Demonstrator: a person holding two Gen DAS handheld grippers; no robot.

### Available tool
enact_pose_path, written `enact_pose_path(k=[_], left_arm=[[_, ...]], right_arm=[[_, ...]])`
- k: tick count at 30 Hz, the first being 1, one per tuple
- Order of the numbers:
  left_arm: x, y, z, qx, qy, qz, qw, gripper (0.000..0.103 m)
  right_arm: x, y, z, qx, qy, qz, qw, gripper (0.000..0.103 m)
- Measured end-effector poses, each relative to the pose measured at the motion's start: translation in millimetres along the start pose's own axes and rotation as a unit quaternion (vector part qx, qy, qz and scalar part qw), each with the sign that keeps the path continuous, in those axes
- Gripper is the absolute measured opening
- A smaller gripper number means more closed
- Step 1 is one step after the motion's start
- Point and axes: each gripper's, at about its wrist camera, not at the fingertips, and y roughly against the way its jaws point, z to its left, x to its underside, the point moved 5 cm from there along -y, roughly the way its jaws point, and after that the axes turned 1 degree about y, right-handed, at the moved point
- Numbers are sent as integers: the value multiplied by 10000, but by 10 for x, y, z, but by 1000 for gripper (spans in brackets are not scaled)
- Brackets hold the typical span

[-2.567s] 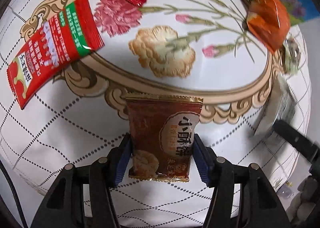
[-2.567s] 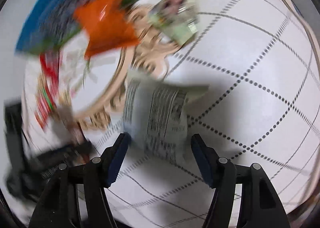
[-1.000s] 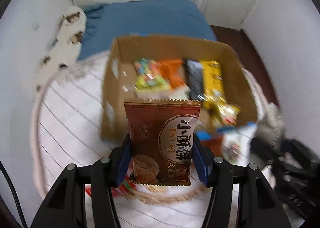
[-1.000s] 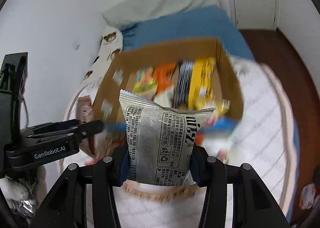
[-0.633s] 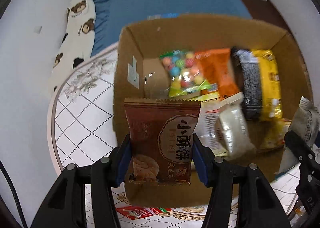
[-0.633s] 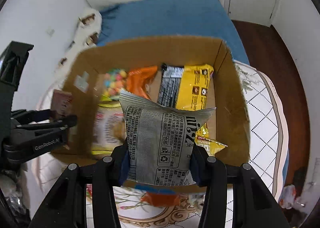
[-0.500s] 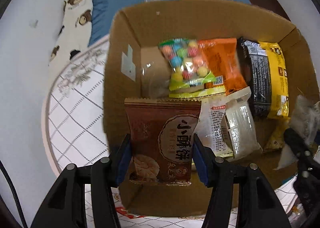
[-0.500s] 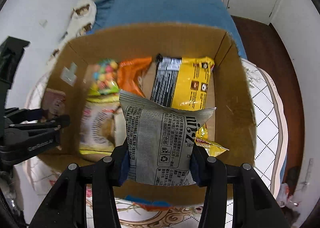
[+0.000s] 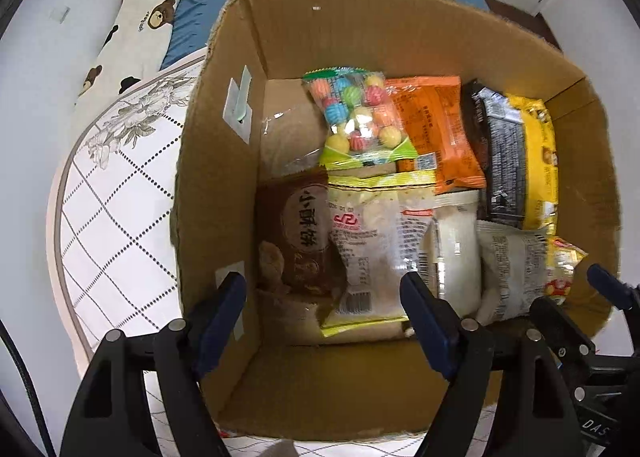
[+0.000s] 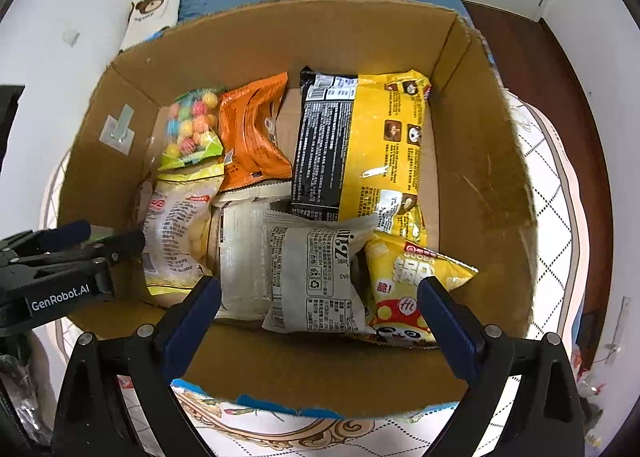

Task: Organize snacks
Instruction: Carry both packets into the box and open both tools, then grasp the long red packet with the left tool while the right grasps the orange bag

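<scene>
Over cardboard box (image 10: 484,185): left gripper (image 9: 322,309) & right gripper (image 10: 320,305) jaws just spread, nothing between. Brown packet (image 9: 298,233) lies at box's left wall, grey packet (image 10: 316,273) mid-floor beside yellow bag (image 10: 384,145); candy bag (image 9: 356,117) at back.

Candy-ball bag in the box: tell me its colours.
Clear candy-ball bag with green ends, multicoloured striped balls; clearest in the left wrist view.

My left gripper (image 9: 322,309) points straight down, its jaws just sprung apart and empty. My right gripper (image 10: 320,307) tilts steeply down beside it, jaws likewise just opened, spread wide, with nothing pressed between the blue pads (image 10: 448,327).
</scene>
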Motion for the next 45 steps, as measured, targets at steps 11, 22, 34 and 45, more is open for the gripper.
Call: enact_pose_path(k=[11, 22, 34, 45], left_arm=[[414, 636, -10, 349, 122, -904, 9952, 79], [895, 1332, -33, 395, -47, -1905, 9809, 79], [1399, 1919, -111, 517, -225, -2681, 9617, 79], [1551, 1717, 172, 247, 115, -2655, 9637, 79]], right_arm=[[283, 566, -9, -65, -33, -718, 9974, 100], [620, 1204, 77, 110, 186, -1533, 9879, 100], [1098, 1893, 255, 161, 369, -2375, 9705, 100], [1324, 1680, 196, -375, -47, -1994, 9792, 100]])
